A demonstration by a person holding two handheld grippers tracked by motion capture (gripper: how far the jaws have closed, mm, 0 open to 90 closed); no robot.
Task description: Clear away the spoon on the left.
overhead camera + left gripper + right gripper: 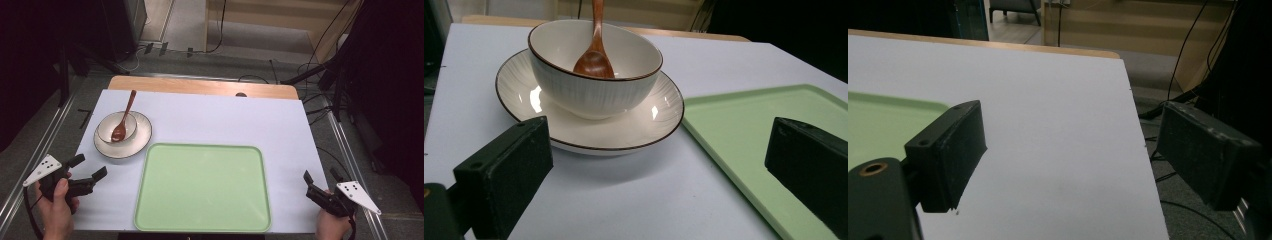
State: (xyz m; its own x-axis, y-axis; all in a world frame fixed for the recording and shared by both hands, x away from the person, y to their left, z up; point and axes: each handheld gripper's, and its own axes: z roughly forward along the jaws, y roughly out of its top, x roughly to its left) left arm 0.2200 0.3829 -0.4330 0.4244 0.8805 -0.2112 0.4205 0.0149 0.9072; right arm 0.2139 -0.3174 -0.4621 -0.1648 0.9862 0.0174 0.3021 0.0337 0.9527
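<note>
a white bowl [116, 126] with a wooden spoon [123, 118] leaning in it sits on a white plate [140, 142] at the left of the white tabletop [225, 120], just beside the far left corner of an empty green tray [202, 187]. the left claw [91, 167] hovers low near the plate with its jaws wide apart and nothing between them, pointed at the stack. the right claw [320, 175] waits well apart at the tabletop's right edge, jaws likewise wide and empty. judged from this, the step in hand is a reach for the dishes. to do it well, the left claw should come in level, take the plate's near rim squarely between its jaws, and lift without tilting, since the spoon rests loose and the bowl could slide.
</note>
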